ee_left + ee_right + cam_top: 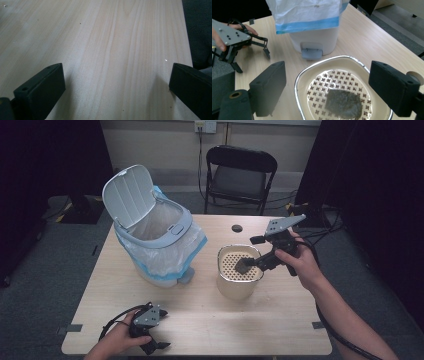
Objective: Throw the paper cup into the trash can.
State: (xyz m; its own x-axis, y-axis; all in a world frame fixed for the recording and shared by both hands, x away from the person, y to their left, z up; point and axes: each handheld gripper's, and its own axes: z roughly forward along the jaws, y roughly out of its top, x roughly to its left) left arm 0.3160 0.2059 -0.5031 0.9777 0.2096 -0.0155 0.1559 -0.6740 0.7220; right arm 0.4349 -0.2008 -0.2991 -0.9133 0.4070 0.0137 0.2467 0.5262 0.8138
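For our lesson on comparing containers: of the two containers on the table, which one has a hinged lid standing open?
The white pedal bin, lined with a plastic bag, at the table's left. The cream container beside it has no lid, just a perforated insert.

Pedal bin [155,240] at table [210,320] rear left, lid raised. Perforated container [239,272] to its right, holding a flat pad [343,103]. Right gripper [246,265] above container. Left gripper [152,345] at near left edge. Chair [240,175] behind table.
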